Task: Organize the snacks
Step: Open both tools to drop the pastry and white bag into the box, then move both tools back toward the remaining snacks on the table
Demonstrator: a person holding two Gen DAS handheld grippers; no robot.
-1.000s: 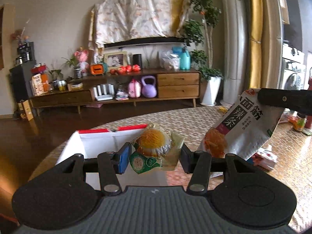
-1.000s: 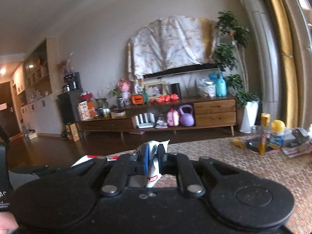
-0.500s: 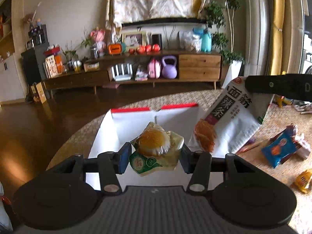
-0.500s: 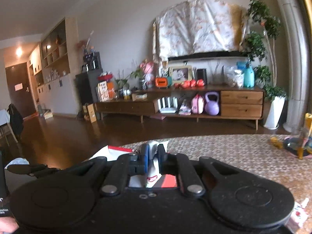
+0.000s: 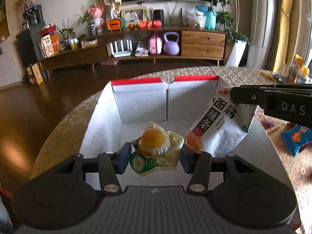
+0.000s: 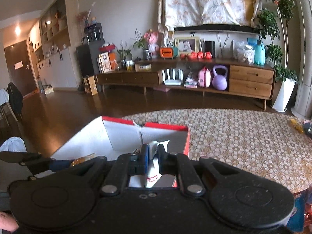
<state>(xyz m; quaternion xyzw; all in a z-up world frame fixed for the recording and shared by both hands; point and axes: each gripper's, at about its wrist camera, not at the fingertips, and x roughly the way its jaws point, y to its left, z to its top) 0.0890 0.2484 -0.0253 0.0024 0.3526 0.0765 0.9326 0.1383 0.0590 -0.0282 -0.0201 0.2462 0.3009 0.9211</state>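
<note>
Blue-padded left gripper (image 5: 155,156) nearest, clamped from both sides on one clear-wrapped orange jelly snack (image 5: 156,146), held above the open inside of one white box (image 5: 101,124). Just to its right, one white spicy-strip packet (image 5: 216,124) hanging tilted over the box's right half, pinched at its top corner by the right gripper (image 5: 241,97), seen side-on. From the right wrist view, same right gripper (image 6: 153,156) with two fingers nearly together, squeezed on the packet's white edge (image 6: 156,146); left gripper (image 6: 39,161) entering low on the left with the orange snack beside it. Box with a red rim, resting on one round table (image 6: 243,136) with a pebble-patterned covering. Off to the right on the table, outside the box, one blue snack bag (image 5: 294,138). Beyond the table, dark wood floor, then one long wooden TV cabinet (image 6: 251,80) with two drawers; under its shelf, one purple kettlebell (image 6: 220,78) and one pink case (image 6: 204,77). One tall potted plant (image 6: 280,31) at the cabinet's right end.
</note>
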